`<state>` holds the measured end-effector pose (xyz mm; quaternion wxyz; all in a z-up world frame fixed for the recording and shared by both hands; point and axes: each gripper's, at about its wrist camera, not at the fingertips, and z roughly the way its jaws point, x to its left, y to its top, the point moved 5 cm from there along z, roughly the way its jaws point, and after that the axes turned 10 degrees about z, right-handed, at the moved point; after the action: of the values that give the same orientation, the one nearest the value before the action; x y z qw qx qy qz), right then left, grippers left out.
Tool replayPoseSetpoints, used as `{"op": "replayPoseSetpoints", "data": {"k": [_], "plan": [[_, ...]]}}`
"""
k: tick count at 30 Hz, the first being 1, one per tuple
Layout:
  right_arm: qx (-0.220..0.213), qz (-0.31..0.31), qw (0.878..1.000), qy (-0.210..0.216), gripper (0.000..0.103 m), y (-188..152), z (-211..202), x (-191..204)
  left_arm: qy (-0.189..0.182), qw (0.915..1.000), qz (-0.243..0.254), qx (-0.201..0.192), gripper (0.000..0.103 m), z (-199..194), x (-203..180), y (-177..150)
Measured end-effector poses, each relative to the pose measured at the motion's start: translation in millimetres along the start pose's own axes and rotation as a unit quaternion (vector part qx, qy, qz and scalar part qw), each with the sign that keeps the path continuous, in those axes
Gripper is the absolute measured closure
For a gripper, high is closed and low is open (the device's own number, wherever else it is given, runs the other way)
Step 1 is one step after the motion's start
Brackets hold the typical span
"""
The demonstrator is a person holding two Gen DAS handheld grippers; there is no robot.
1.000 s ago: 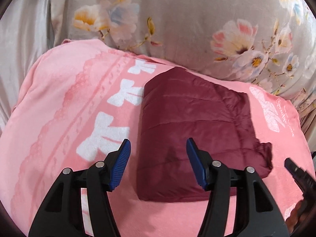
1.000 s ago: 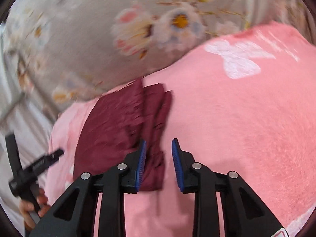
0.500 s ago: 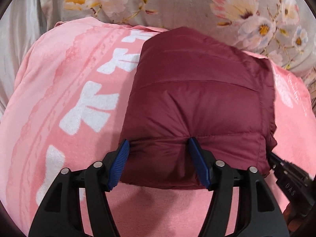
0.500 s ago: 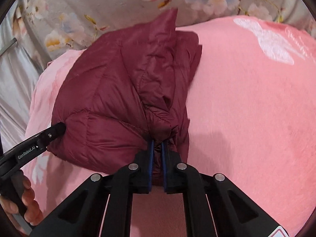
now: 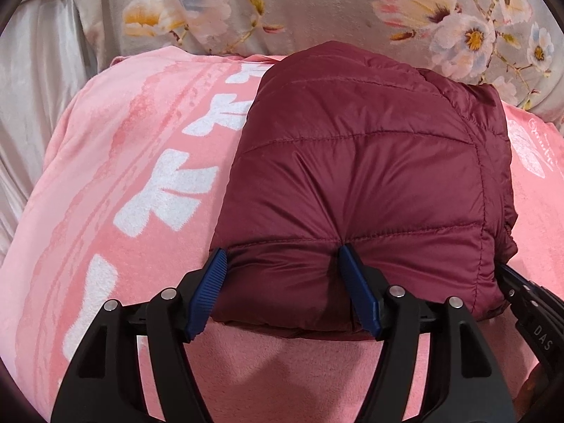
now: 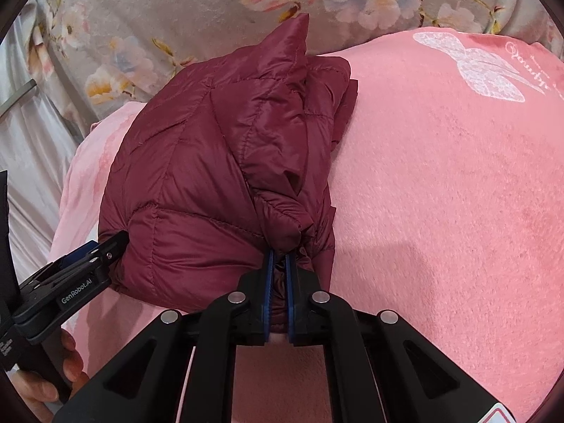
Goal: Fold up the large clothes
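A folded maroon quilted puffer jacket (image 5: 370, 183), glossy and puffy, lies on a fuzzy pink fleece blanket (image 6: 440, 211). The right gripper (image 6: 278, 271) pinches its crumpled near corner; the left gripper (image 5: 280, 264) straddles its padded near edge, blue ribbed pads pressing in.

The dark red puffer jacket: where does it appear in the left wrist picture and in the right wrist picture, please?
Left wrist view: the dark red puffer jacket fills the centre, its near edge between the left tool's fingers.
Right wrist view: it sits left of centre, a bunched edge pinched in the right tool.
Shared landmark: the pink blanket beneath it.
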<state>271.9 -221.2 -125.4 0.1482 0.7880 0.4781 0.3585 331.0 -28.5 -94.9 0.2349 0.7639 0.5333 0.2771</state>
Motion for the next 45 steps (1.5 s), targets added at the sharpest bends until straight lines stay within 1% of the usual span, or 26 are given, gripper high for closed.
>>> {"op": "replayPoseSetpoints", "data": {"k": [5,8,10,12,13,14,15,17,19,21,24,26,29,32,35,38,39,41,42,43,45], "plan": [[-0.002,0.001,1.0,0.003,0.1,0.1,-1.2,-0.5,0.014,0.9999,-0.007,-0.006,0.037,-0.3,-1.0,-2.4],[-0.006,-0.003,1.0,0.001,0.098,-0.7,-3.3,1.6,0.024,0.9996,-0.009,-0.014,0.034,-2.7,-1.7,-5.7],[-0.011,-0.012,1.0,-0.01,0.097,-2.6,-9.0,4.1,0.031,0.9992,-0.017,-0.016,0.024,-5.8,-0.5,-11.9],[-0.018,-0.026,0.999,-0.024,0.092,-8.5,-20.3,6.4,0.009,0.999,-0.042,-0.013,0.023,-8.2,3.9,-20.3],[-0.022,-0.032,0.999,-0.029,0.091,-12.0,-26.2,6.6,-0.008,0.9981,-0.06,-0.012,0.02,-12.1,8.1,-27.0],[-0.026,-0.039,0.998,-0.034,0.087,-16.7,-31.6,7.7,-0.012,0.9975,-0.069,-0.009,0.017,-14.4,10.4,-31.4],[-0.029,-0.051,0.997,-0.045,0.075,-22.8,-38.2,8.7,-0.014,0.9971,-0.075,-0.007,0.014,-16.4,12.3,-36.0],[-0.029,-0.066,0.995,-0.067,0.061,-36.8,-48.6,7.3,-0.013,0.9969,-0.077,0.002,0.014,-22.0,12.1,-46.2],[-0.026,-0.068,0.995,-0.069,0.061,-49.6,-56.6,5.3,-0.006,0.9976,-0.068,0.005,0.014,-27.8,8.6,-52.5],[-0.022,-0.06,0.996,-0.069,0.061,-60.9,-65.4,1.1,0.004,0.9984,-0.056,-0.001,0.015,-36.5,3.9,-57.1],[-0.021,-0.049,0.996,-0.069,0.06,-72.1,-75.7,-4.3,0.01,0.9991,-0.04,-0.002,0.014,-48.2,-4.8,-66.3],[-0.021,-0.053,0.996,-0.072,0.06,-77.1,-82.7,-5.0,0.014,0.9992,-0.036,-0.005,0.015,-56.5,-8.5,-71.3],[-0.031,-0.064,0.995,-0.072,0.06,-71.5,-91.8,-0.9,0.023,0.999,-0.028,-0.028,0.015,-75.0,-9.9,-67.3],[-0.053,-0.079,0.993,-0.072,0.061,-45.2,-95.5,11.2,0.037,0.9983,-0.024,-0.039,0.015,-81.0,-3.9,-47.7],[-0.067,-0.079,0.991,-0.083,0.061,-11.3,-85.3,21.4,0.057,0.9967,-0.032,-0.047,0.015,-76.9,12.3,-18.7],[-0.063,-0.066,0.992,-0.089,0.062,16.1,-63.5,24.5,0.069,0.9964,-0.037,-0.032,0.014,-56.1,28.2,0.0],[-0.058,-0.066,0.992,-0.094,0.064,19.3,-56.1,24.2,0.07,0.9964,-0.041,-0.025,0.014,-47.6,32.7,2.4],[-0.034,-0.066,0.991,-0.112,0.065,20.8,-30.9,18.0,0.067,0.9968,-0.045,0.002,0.014,-24.7,39.2,0.6],[-0.018,-0.064,0.991,-0.113,0.065,17.9,-19.9,14.1,0.061,0.997,-0.047,0.008,0.013,-17.6,39.8,-2.4],[-0.005,-0.06,0.993,-0.106,0.065,13.8,-10.5,10.2,0.052,0.9974,-0.048,0.008,0.013,-12.8,39.6,-5.2],[-0.007,-0.068,0.992,-0.109,0.065,9.6,-5.9,8.5,0.055,0.9976,-0.042,-0.001,0.013,-11.5,36.4,-9.0]]}}
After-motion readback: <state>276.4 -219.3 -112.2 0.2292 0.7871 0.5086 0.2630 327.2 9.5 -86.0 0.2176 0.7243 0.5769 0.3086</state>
